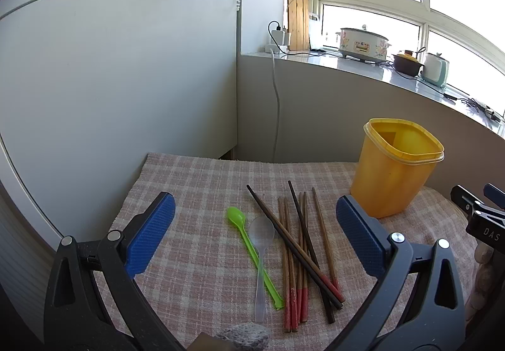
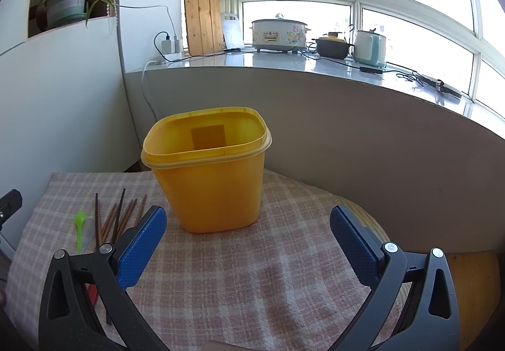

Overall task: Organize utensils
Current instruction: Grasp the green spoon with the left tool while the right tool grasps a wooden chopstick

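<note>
A green plastic spoon (image 1: 249, 248) and a clear plastic spoon (image 1: 261, 251) lie side by side on the checked cloth (image 1: 195, 180). Several wooden chopsticks (image 1: 301, 251) with red or dark ends lie in a loose pile to their right. An empty yellow tub (image 1: 394, 171) stands upright at the back right. My left gripper (image 1: 255, 224) is open and empty, above the utensils. My right gripper (image 2: 247, 243) is open and empty, in front of the yellow tub (image 2: 208, 174). The chopsticks (image 2: 121, 218) and green spoon (image 2: 80, 229) show at its left.
A white cabinet (image 1: 120, 73) stands at the left and a grey wall under a windowsill (image 2: 315, 117) runs behind the table. On the sill stand a cooker (image 2: 279, 32), a pot and a kettle. The right gripper's body (image 1: 479, 215) shows at the left view's right edge.
</note>
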Available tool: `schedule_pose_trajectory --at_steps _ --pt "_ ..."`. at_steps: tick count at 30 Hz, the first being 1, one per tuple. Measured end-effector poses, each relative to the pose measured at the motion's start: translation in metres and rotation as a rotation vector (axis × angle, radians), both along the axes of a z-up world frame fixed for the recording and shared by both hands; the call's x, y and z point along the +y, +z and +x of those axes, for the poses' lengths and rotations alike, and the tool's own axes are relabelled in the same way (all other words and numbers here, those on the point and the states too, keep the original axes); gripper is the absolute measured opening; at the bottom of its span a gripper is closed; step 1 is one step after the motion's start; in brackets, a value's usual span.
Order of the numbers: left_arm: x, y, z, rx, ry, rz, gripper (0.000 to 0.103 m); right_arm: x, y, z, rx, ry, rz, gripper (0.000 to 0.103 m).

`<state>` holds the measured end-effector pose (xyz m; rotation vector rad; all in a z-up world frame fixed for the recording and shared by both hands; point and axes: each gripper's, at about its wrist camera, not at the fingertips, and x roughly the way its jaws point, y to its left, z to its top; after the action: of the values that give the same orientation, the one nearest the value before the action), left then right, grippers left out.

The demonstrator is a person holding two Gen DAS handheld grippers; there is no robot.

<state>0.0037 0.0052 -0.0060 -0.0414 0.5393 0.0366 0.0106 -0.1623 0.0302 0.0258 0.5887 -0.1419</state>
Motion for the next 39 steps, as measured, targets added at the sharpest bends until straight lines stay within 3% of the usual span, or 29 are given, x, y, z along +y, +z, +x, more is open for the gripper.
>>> schedule_pose_trajectory --at_steps 16,19,23,28,39 --pt "0.017 -0.022 0.011 0.062 0.007 0.018 0.102 0.010 -0.010 0.004 0.032 0.067 0.013 0.102" --pt "0.027 -0.033 0.017 0.098 0.005 0.020 0.091 0.017 -0.016 0.005 0.041 0.120 0.032 0.102" --pt "0.044 -0.051 0.027 0.171 -0.027 -0.069 0.076 0.025 -0.025 0.007 0.050 0.223 0.108 0.099" --pt "0.050 -0.069 0.041 0.251 -0.070 -0.128 0.058 0.043 -0.037 0.019 0.117 0.302 0.100 0.082" --pt "0.053 -0.090 0.070 0.357 -0.141 -0.229 0.039 0.075 -0.052 0.035 0.243 0.449 0.102 0.061"
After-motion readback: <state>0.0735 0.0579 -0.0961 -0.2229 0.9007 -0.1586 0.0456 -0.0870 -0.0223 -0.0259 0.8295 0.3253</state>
